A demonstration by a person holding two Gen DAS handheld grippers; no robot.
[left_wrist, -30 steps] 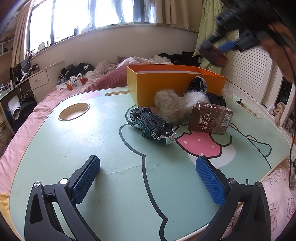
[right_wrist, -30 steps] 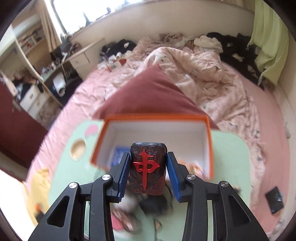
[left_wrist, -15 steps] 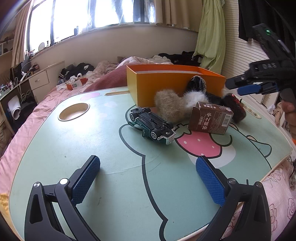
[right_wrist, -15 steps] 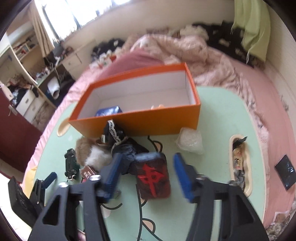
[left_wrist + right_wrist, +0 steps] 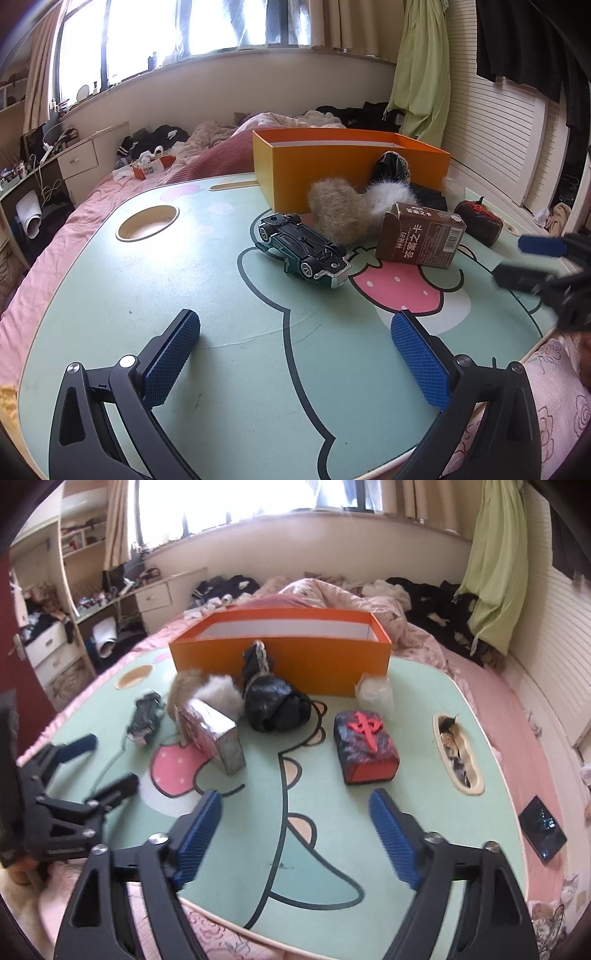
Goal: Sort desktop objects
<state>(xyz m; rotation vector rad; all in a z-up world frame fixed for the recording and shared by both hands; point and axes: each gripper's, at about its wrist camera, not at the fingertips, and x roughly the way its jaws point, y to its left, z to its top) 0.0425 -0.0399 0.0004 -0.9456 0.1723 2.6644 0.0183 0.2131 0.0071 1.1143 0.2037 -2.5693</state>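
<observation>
An orange box (image 5: pixel 351 166) (image 5: pixel 280 661) stands at the table's far side. In front of it lie an upturned toy car (image 5: pixel 303 249) (image 5: pixel 146 716), a furry toy (image 5: pixel 343 210) (image 5: pixel 207 690), a brown drink carton (image 5: pixel 421 236) (image 5: pixel 214 734), a black bundle (image 5: pixel 277 705) and a dark mahjong-tile block with a red character (image 5: pixel 365 746) (image 5: pixel 478 221). My left gripper (image 5: pixel 295 362) (image 5: pixel 96 760) is open and empty over the near table. My right gripper (image 5: pixel 295 830) (image 5: pixel 532 262) is open and empty, low at the front edge, short of the tile block.
The green cartoon-print table (image 5: pixel 166 295) has a round cup recess (image 5: pixel 147 223) and a long slot (image 5: pixel 458 753) holding small items. A clear plastic wad (image 5: pixel 373 690) lies by the box's corner. A pink bed surrounds the table; a black pouch (image 5: pixel 541 834) lies on it.
My right gripper carried the tile block down from above the box, let it go on the table, opened, and pulled back toward the front edge. The left gripper stayed still.
</observation>
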